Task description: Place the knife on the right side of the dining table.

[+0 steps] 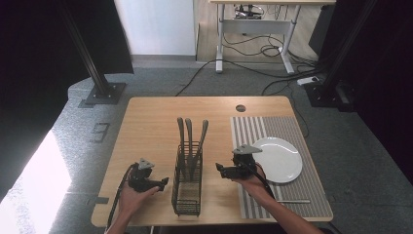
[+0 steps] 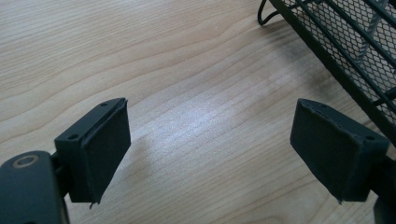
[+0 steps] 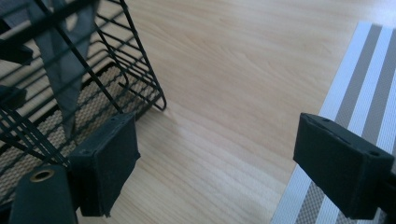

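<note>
A black wire caddy (image 1: 187, 178) stands mid-table with three grey utensil handles (image 1: 189, 136) sticking up from its far compartment. My left gripper (image 1: 163, 183) rests low on the wood to the left of the caddy, open, nothing between its pads (image 2: 105, 154); the caddy's mesh wall (image 2: 355, 42) lies to its upper right. My right gripper (image 1: 219, 169) hovers to the right of the caddy, open and empty, with the caddy (image 3: 56, 93) at its left and the striped placemat (image 3: 364, 88) at its right. A white plate (image 1: 278, 159) sits on the placemat (image 1: 272, 127).
A thin utensil (image 1: 291, 201) lies on the placemat near the front edge. A round hole (image 1: 240, 108) is in the tabletop at the back. Black frame posts (image 1: 100, 83) stand on the floor behind, and cables (image 1: 253, 68) run under a far desk.
</note>
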`<state>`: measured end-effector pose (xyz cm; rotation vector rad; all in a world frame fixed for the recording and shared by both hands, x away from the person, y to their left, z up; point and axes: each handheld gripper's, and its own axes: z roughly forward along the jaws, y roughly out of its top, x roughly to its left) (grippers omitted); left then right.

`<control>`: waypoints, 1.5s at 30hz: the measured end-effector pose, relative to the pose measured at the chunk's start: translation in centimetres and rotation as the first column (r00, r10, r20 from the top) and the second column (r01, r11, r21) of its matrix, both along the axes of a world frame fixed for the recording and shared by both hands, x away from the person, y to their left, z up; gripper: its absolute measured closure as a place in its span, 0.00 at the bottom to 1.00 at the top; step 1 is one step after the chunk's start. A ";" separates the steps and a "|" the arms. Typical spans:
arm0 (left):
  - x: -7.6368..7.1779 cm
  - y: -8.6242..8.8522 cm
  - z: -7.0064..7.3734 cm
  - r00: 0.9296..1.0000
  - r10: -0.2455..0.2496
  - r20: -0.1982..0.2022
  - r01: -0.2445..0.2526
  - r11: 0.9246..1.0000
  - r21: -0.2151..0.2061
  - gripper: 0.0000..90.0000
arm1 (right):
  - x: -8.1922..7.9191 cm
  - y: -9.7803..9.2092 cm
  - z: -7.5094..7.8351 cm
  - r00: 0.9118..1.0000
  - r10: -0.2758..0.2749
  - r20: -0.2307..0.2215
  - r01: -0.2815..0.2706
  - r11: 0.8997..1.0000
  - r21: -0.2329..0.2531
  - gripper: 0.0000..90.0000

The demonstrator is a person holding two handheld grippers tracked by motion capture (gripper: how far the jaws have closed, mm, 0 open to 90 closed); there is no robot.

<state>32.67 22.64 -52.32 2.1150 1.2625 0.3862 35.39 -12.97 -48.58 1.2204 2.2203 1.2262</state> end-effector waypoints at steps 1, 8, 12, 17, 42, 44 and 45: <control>0.0 0.0 0.0 1.000 0.000 0.000 0.000 1.000 0.002 0.14 | 0.0 0.0 0.0 1.000 0.000 0.000 0.000 1.000 0.000 0.16; 0.0 -0.1 -0.1 1.000 0.003 0.000 -0.003 1.000 0.017 0.14 | 0.3 0.2 1.6 0.996 0.034 0.079 -0.035 0.999 0.001 0.20; -0.1 -0.3 -0.2 1.000 0.002 0.002 -0.002 1.000 0.029 0.15 | 0.8 0.6 2.4 0.995 0.054 0.080 -0.055 0.998 0.013 0.22; -0.4 -0.4 -0.2 1.000 -0.006 0.003 0.006 0.999 0.033 0.15 | 1.4 1.0 3.2 0.994 0.065 0.089 -0.069 0.997 0.043 0.26; -0.2 -0.3 -0.3 1.000 0.004 -0.006 -0.003 0.999 0.041 0.16 | 4.9 3.7 6.4 0.988 0.117 0.100 -0.132 0.977 0.165 0.49; -0.2 -0.3 -0.3 1.000 0.004 -0.007 -0.004 0.999 0.040 0.16 | 5.0 3.7 6.3 0.988 0.117 0.096 -0.132 0.977 0.170 0.49; -0.2 -0.3 -0.3 1.000 0.004 -0.008 -0.003 0.999 0.040 0.16 | 5.2 3.6 6.3 0.989 0.117 0.085 -0.131 0.975 0.181 0.51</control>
